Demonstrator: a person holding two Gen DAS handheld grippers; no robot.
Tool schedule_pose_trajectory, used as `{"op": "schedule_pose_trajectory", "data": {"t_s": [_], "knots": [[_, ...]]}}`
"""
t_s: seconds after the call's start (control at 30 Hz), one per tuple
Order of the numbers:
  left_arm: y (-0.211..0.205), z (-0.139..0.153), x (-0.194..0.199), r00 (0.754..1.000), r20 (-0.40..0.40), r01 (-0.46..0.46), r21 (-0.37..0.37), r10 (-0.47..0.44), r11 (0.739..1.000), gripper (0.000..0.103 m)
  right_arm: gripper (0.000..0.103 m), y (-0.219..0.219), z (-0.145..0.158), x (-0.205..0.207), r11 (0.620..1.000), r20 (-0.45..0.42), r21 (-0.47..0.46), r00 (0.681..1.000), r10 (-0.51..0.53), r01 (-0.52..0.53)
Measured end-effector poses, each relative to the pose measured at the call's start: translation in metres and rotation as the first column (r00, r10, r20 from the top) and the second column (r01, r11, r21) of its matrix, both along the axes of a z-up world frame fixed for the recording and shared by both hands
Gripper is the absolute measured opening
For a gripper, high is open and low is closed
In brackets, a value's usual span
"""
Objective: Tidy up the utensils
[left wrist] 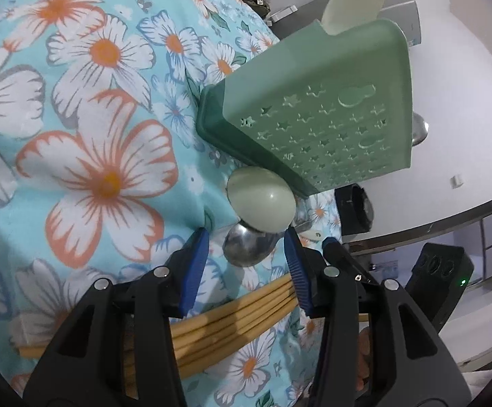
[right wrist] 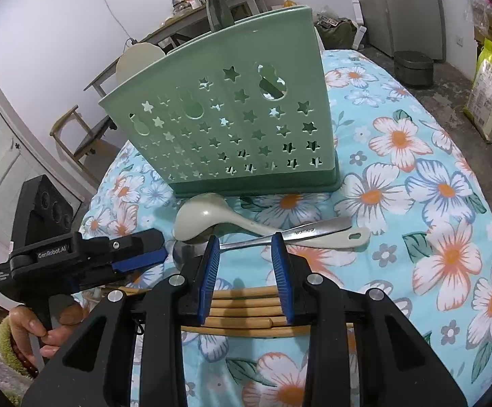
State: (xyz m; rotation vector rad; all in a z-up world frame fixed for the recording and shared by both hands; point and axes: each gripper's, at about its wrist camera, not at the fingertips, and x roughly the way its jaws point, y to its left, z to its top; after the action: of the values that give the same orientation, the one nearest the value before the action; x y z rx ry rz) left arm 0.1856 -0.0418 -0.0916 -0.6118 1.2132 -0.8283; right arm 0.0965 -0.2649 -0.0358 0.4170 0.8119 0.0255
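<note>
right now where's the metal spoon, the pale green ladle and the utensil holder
metal spoon (right wrist: pixel 317 234), right wrist view, on its handle
pale green ladle (right wrist: pixel 195 220), right wrist view, on its bowl
utensil holder (right wrist: pixel 232 118), right wrist view, on its star-cut front wall

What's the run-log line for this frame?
left gripper: open, empty | right gripper: open, empty | chopsticks, pale spoon, steel spoon: on cloth | holder: upright

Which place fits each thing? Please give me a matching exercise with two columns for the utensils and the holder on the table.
Things:
1. pale green spoon
2. metal spoon
3. chopsticks
4. green holder

Places:
A. standing upright behind the spoons
B. lying below the right gripper
C. bowl just in front of the holder's base
D. handle crossing over the pale handle

Pairs: 1-C, 2-D, 3-B, 4-A
</note>
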Motion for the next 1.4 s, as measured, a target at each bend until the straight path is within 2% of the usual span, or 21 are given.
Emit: {"op": "schedule_pose_trajectory", "data": {"t_s": [0.2,0.4,0.57,0.7,0.8,0.9,0.97,1.0,1.03,1.1,1.13,1.17,1.2,1.23,1.33,1.4], "knots": [[-0.008,0.002,0.000,0.998,0.054,0.024,-0.004,-0.023,1.000,0.044,0.031,-0.001,-0.002,-0.001,1.000,-0.001,0.014,1.000,-0.002,0.002],[-0.015,0.008,-0.006,0.996,0.051,0.081,-0.092,-0.077,0.992,0.042,0.031,-0.002,0.001,-0.003,1.000,0.008,0.012,1.000,-0.010,0.010],[-0.022,0.014,-0.018,0.985,0.097,0.153,-0.109,-0.143,0.982,0.039,0.031,-0.005,0.003,-0.006,1.000,0.012,0.013,1.000,-0.022,0.022],[-0.031,0.018,-0.027,0.976,0.131,0.179,-0.041,-0.172,0.983,0.039,0.031,-0.006,0.003,-0.007,1.000,0.011,0.013,1.000,-0.025,0.025],[-0.045,0.024,-0.033,0.962,0.203,0.162,0.102,-0.181,0.981,0.039,0.032,-0.005,0.004,-0.007,1.000,0.015,0.010,1.000,-0.023,0.023],[-0.061,0.036,-0.043,0.916,0.327,0.145,0.275,-0.234,0.950,0.043,0.032,-0.004,0.005,-0.008,1.000,0.017,0.011,1.000,-0.021,0.021],[-0.075,0.042,-0.054,0.858,0.408,0.139,0.398,-0.311,0.907,0.048,0.032,-0.004,0.004,-0.008,1.000,0.015,0.015,1.000,-0.021,0.021],[-0.083,0.043,-0.057,0.839,0.426,0.141,0.431,-0.339,0.891,0.048,0.032,-0.005,0.004,-0.008,1.000,0.014,0.017,1.000,-0.022,0.021],[-0.093,0.043,-0.063,0.803,0.448,0.147,0.490,-0.393,0.859,0.048,0.032,-0.005,0.003,-0.008,1.000,0.014,0.018,1.000,-0.022,0.022],[-0.111,0.042,-0.070,0.749,0.470,0.153,0.562,-0.466,0.813,0.048,0.032,-0.005,0.004,-0.009,1.000,0.015,0.020,1.000,-0.023,0.023],[-0.116,0.041,-0.071,0.729,0.476,0.149,0.591,-0.491,0.793,0.048,0.032,-0.005,0.004,-0.010,1.000,0.017,0.021,1.000,-0.024,0.024],[-0.122,0.039,-0.073,0.699,0.487,0.133,0.630,-0.523,0.765,0.048,0.032,-0.006,0.004,-0.010,0.999,0.018,0.022,1.000,-0.025,0.024],[-0.120,0.038,-0.075,0.684,0.496,0.124,0.643,-0.534,0.756,0.048,0.032,-0.006,0.004,-0.010,0.999,0.018,0.023,1.000,-0.025,0.024],[-0.125,0.037,-0.076,0.661,0.504,0.114,0.665,-0.556,0.738,0.048,0.032,-0.006,0.004,-0.010,0.999,0.018,0.023,1.000,-0.025,0.024],[-0.135,0.032,-0.076,0.613,0.511,0.078,0.720,-0.603,0.690,0.047,0.032,-0.005,0.005,-0.011,0.999,0.019,0.023,1.000,-0.024,0.023],[-0.136,0.029,-0.078,0.581,0.516,0.061,0.744,-0.630,0.665,0.039,0.032,-0.005,0.005,-0.011,0.999,0.019,0.022,1.000,-0.024,0.024]]}}
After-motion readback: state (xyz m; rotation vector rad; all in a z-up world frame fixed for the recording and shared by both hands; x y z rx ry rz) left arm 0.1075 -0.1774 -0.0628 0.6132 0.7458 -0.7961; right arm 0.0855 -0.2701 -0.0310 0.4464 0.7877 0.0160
